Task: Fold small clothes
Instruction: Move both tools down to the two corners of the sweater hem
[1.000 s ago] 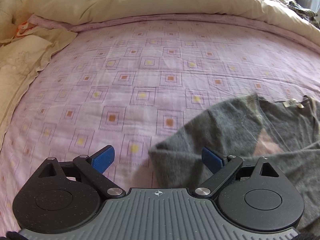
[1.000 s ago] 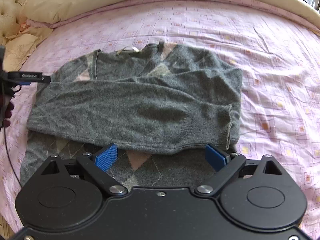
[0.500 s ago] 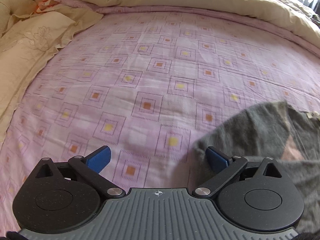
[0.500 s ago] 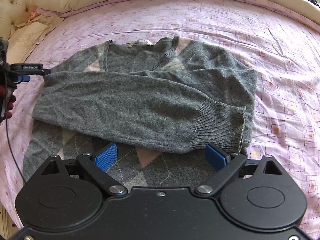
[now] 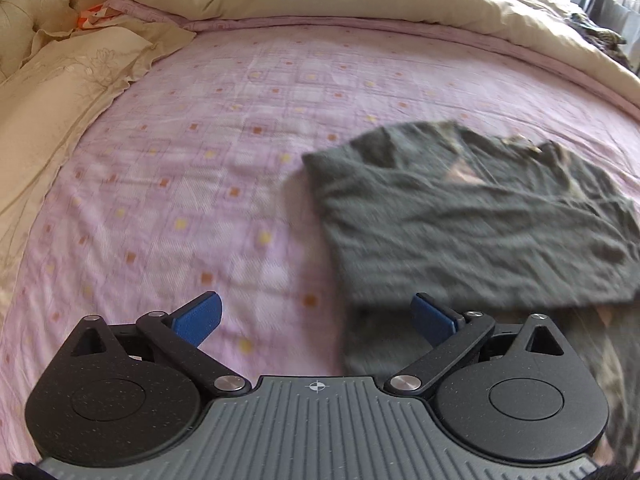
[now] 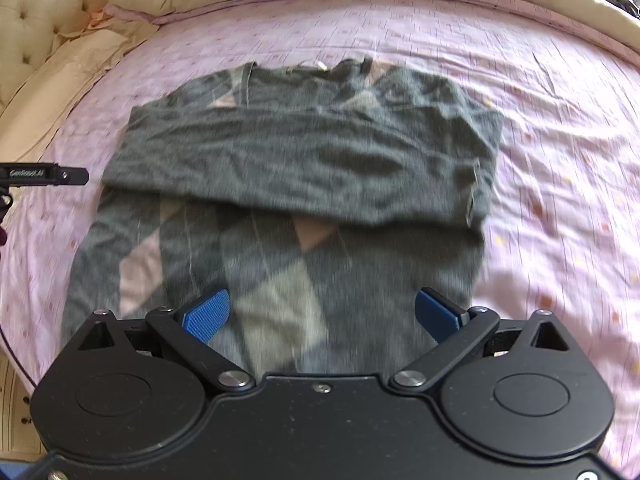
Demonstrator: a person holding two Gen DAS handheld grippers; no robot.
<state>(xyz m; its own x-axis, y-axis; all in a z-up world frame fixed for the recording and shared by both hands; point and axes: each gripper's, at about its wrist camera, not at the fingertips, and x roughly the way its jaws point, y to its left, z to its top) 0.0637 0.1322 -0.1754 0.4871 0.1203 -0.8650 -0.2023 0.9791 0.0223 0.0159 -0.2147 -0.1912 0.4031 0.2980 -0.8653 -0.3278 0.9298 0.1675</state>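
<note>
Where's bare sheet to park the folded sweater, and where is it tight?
Bare pink sheet lies left of the grey sweater, up to the cream pillow; another stretch runs right of the sweater toward the duvet. Crowded along the headboard side.

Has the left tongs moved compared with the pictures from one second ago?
Yes. In the right wrist view the left tongs now sit clear of the grey knitted argyle sweater, out to its left over the pink patterned bedsheet; earlier they were at its edge.
</note>
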